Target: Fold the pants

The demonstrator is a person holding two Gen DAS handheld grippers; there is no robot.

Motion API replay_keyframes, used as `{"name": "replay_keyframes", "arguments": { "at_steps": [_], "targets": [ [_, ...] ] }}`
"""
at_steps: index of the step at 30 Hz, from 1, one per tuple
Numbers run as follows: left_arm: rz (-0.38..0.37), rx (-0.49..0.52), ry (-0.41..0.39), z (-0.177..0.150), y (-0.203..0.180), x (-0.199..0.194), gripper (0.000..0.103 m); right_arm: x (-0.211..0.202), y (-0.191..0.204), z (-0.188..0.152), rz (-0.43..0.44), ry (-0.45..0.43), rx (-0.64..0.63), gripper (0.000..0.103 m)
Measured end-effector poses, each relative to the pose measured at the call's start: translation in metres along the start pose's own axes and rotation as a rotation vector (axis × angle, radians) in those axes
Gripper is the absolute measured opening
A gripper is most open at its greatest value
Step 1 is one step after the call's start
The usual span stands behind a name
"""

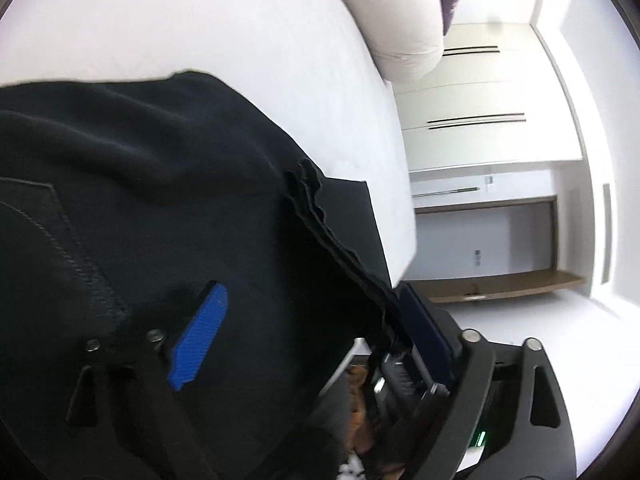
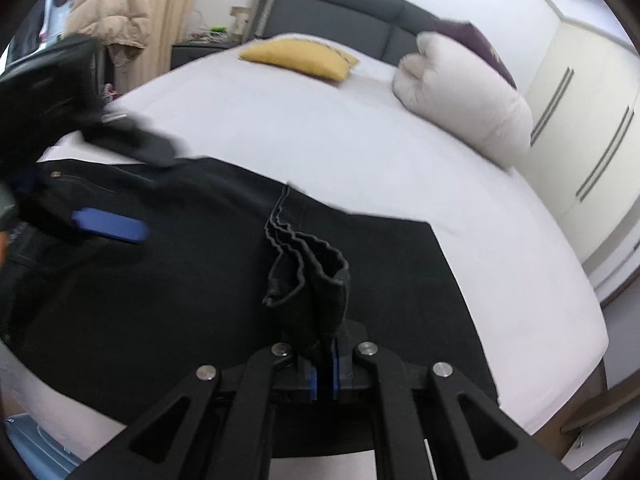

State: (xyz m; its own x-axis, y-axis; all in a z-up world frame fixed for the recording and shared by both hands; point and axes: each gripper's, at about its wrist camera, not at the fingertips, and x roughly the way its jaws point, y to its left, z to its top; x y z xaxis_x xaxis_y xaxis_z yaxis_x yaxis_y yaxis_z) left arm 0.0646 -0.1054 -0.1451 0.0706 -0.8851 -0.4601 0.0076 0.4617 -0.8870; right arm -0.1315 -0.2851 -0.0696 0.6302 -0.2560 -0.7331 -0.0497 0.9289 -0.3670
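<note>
Black pants (image 2: 160,280) lie spread on the white bed (image 2: 320,128), and fill the left of the left wrist view (image 1: 140,200). My right gripper (image 2: 325,376) is shut on a bunched, folded hem of the pants (image 2: 308,276) and holds it above the flat cloth. My left gripper (image 1: 308,332) is open, its blue pads (image 1: 200,336) spread wide over the cloth. It also shows in the right wrist view (image 2: 108,224) at the left, over the waistband end. The right gripper shows at the lower right of the left wrist view (image 1: 424,344), where the hem edge runs into it.
A yellow pillow (image 2: 296,58) and a white rolled duvet (image 2: 468,96) with a purple cushion (image 2: 476,40) lie at the bed's head. White wardrobes (image 2: 592,120) stand to the right. A beige coat (image 2: 112,4) hangs at the back left.
</note>
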Motion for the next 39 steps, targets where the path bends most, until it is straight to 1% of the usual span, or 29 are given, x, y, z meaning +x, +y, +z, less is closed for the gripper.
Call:
{"name": "replay_keyframes", "arguments": {
  "at_steps": [2,4,6,7,8,9,11,12,13,14,16,19,20,24,29,31,35,39],
  "targets": [
    [-0.023,-0.041,0.036,0.006,0.003,0.007,0.09,-0.007,0.016,0.004,0.001,-0.019,-0.033,0.006],
    [-0.028,-0.061,0.067,0.01,0.005,0.012,0.09,-0.014,0.032,0.006,0.004,-0.04,-0.074,0.006],
    [-0.011,-0.065,0.091,0.014,0.007,0.016,0.09,-0.019,0.047,0.007,0.012,-0.055,-0.109,0.006],
    [-0.004,-0.068,0.091,0.016,0.009,0.016,0.09,-0.02,0.054,0.008,0.016,-0.06,-0.122,0.006],
    [-0.001,-0.069,0.091,0.019,0.011,0.016,0.086,-0.019,0.06,0.008,0.024,-0.063,-0.138,0.006],
    [0.006,-0.065,0.092,0.021,0.011,0.015,0.08,-0.02,0.068,0.007,0.029,-0.067,-0.158,0.006],
    [0.027,-0.043,0.11,0.025,0.011,0.014,0.033,-0.021,0.082,0.006,0.036,-0.068,-0.195,0.006],
    [0.048,-0.033,0.115,0.026,0.011,0.013,0.027,-0.02,0.087,0.006,0.041,-0.068,-0.207,0.006],
    [0.065,-0.019,0.116,0.028,0.01,0.011,0.023,-0.02,0.094,0.004,0.043,-0.072,-0.215,0.006],
    [0.078,-0.003,0.115,0.029,0.009,0.008,0.016,-0.022,0.098,0.004,0.046,-0.078,-0.224,0.006],
    [0.105,0.017,0.108,0.031,0.009,0.002,0.011,-0.024,0.104,0.004,0.05,-0.086,-0.24,0.006],
    [0.115,0.026,0.085,0.034,0.01,-0.006,0.01,-0.027,0.113,0.006,0.058,-0.096,-0.269,0.006],
    [0.124,0.027,0.078,0.032,0.002,-0.003,0.01,-0.027,0.117,0.006,0.061,-0.099,-0.284,0.006],
    [0.16,0.027,0.063,0.028,0.004,-0.006,0.01,-0.022,0.127,0.001,0.063,-0.082,-0.324,0.006],
    [0.191,0.019,0.045,0.021,0.022,-0.013,0.01,-0.015,0.132,-0.008,0.078,-0.049,-0.335,0.007],
    [0.202,0.019,0.04,0.021,0.024,-0.012,0.01,-0.01,0.135,-0.01,0.084,-0.036,-0.343,0.009],
    [0.2,0.009,0.026,0.021,0.024,-0.008,0.01,-0.003,0.144,-0.016,0.092,-0.016,-0.359,0.011],
    [0.219,0.015,0.008,0.02,0.019,-0.009,0.01,-0.005,0.149,-0.019,0.09,-0.018,-0.361,0.013]
  ]
}}
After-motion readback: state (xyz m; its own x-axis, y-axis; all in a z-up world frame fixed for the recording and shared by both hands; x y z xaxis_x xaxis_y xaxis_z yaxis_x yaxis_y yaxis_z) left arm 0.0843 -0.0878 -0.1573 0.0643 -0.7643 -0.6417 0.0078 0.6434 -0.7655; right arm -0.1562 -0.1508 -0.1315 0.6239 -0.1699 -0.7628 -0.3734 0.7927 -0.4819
